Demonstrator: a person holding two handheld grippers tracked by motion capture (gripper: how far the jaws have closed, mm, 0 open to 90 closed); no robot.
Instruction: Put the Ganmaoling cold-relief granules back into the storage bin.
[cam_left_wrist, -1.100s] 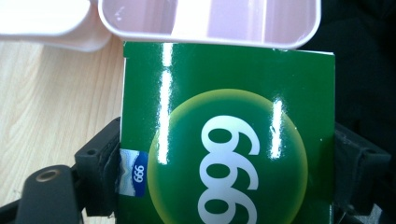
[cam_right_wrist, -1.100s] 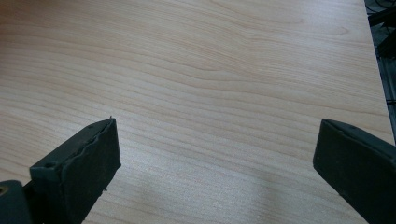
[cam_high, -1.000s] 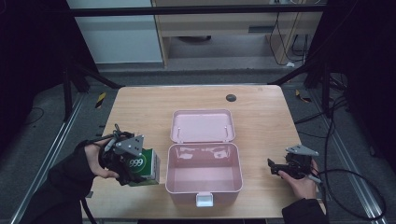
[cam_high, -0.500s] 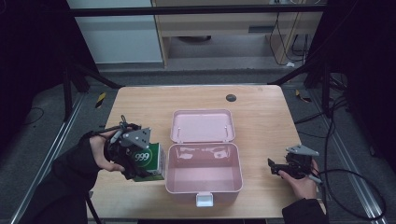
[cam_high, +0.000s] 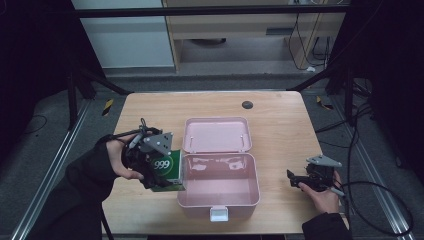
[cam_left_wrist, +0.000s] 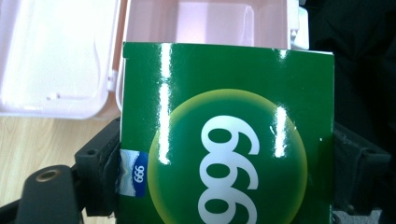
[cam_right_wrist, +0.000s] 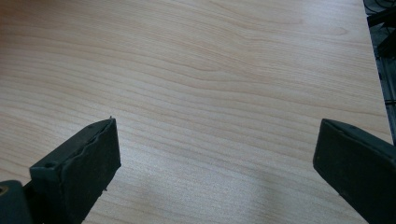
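Clamped in our left gripper (cam_high: 162, 172) is the green box (cam_high: 167, 170), its sides pinched between the jaws so the printed face looks up at the gripper's camera. We hold it just beside the left wall of the open pink case (cam_high: 218, 200), at rim height, which we judge is to clear the edge before lowering it inside. Our right gripper (cam_high: 295, 177) rests on the table (cam_high: 280, 115) well apart, jaws wide and empty, out of the way.

The green box (cam_left_wrist: 226, 135) is showing "999" in big white numerals on its yellow-rimmed circle, and again, tiny, on a small blue tag at its edge.
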